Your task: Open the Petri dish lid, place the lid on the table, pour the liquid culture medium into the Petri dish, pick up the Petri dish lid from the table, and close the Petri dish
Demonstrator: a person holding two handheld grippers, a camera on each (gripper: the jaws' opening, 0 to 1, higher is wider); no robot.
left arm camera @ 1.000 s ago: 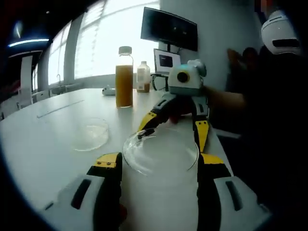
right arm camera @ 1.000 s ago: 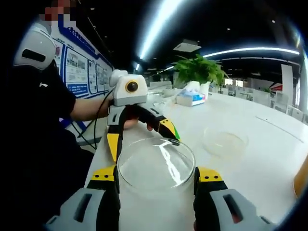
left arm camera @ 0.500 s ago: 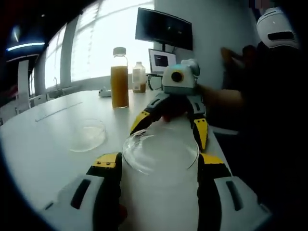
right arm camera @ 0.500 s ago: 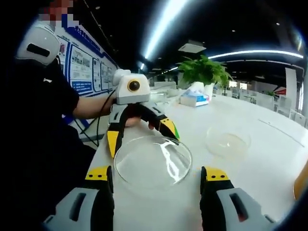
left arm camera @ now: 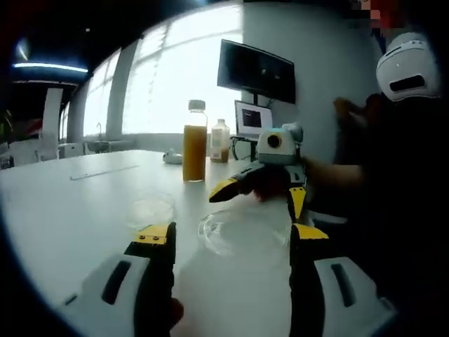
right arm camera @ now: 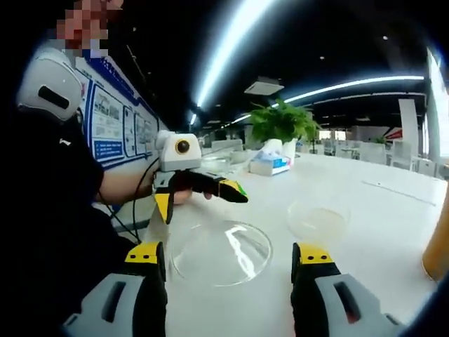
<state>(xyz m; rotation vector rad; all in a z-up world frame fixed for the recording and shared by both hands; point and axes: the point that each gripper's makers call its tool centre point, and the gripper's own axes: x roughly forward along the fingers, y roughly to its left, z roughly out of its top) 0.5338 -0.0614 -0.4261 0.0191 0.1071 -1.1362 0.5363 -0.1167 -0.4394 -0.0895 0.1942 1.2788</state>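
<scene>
Clear glass, the Petri dish lid [right arm camera: 222, 253] lies flat on the white table [right arm camera: 379, 232], in front of the right gripper [right arm camera: 229, 263] and between its fingers [right arm camera: 145, 253], which stand wide apart and touch nothing. In the left gripper view the same lid [left arm camera: 242, 234] sits between the spread fingers [left arm camera: 156, 237] of the left gripper [left arm camera: 231, 239], also free of them. The Petri dish [right arm camera: 319, 217] rests near the lid, a little apart. A bottle of orange liquid culture medium [left arm camera: 194, 144] stands upright farther back. Both grippers are held low, facing each other across the lid.
</scene>
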